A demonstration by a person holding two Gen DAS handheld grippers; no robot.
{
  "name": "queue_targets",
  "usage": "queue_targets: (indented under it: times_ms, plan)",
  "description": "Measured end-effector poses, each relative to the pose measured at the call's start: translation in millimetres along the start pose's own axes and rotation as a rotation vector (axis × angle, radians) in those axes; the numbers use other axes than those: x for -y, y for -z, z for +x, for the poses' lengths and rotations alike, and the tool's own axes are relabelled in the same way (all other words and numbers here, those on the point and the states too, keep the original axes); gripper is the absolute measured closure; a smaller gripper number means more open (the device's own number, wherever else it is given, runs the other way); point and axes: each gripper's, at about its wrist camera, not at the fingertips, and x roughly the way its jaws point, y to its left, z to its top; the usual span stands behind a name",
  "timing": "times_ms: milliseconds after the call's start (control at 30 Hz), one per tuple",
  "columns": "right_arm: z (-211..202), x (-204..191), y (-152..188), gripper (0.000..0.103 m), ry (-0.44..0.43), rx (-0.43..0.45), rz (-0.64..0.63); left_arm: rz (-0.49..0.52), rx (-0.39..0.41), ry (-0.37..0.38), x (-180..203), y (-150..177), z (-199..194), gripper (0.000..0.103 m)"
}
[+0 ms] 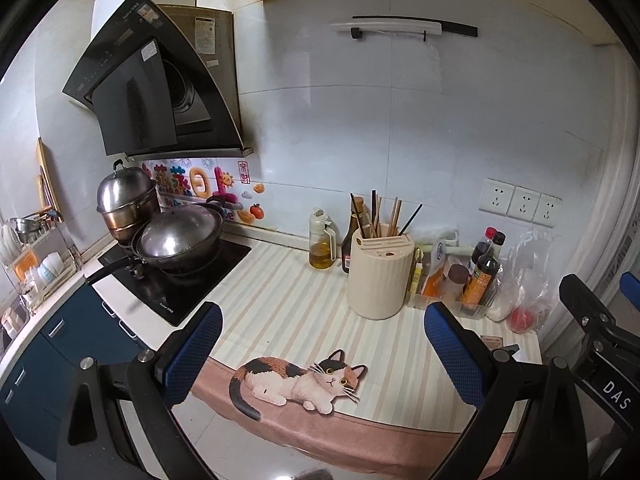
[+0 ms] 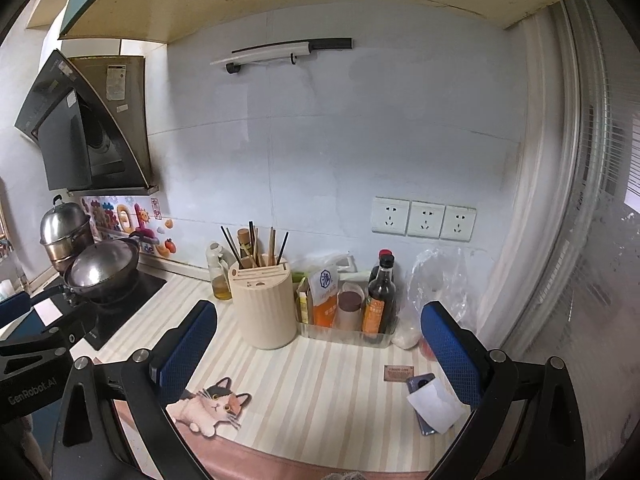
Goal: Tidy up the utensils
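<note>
Wide view of a kitchen counter [image 1: 280, 304] here, covered by a striped mat with a calico cat printed along its front edge. At the far left sits the black cooktop [image 1: 168, 280], a lidded wok [image 1: 180, 240] on it and a steel steamer pot [image 1: 126, 196] stacked behind. Moving right, the cream utensil holder [image 1: 380, 276] stands upright mid-counter against the wall side, and the chopsticks [image 1: 384, 212] are all bunched upright in its top, dark ones and wooden ones mixed. Just left of it are an oil dispenser [image 1: 322, 246] and a dark bottle. Just right of it is a clear tray of seasonings [image 2: 348, 304], soy sauce bottles included, then a plastic bag [image 2: 436, 280].

Now the tools: the left gripper [image 1: 322, 354] hangs above the cat print, blue pads spread wide, nothing between them. The right gripper [image 2: 318, 354] hovers over the striped mat, jaws likewise wide apart and empty, well short of the holder. Smallest of all, a phone under a white paper slip [image 2: 434, 404] lies near the right finger.
</note>
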Motion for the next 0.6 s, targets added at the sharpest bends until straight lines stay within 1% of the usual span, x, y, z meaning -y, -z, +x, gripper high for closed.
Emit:
queue_targets:
  times_ms: [200,367,600]
  plan:
    - [-7,0,3,0.0,0.011,0.003,-0.001,0.008,-0.011,0.004,1,5,1,0.0]
    - [-5,2,9,0.0,0.028,-0.005,0.0,0.011,-0.021,0.021,4,10,3,0.0]
    - [-1,4,14,0.0,0.032,-0.029,0.001,0.008,-0.025,0.024,4,11,5,0.0]
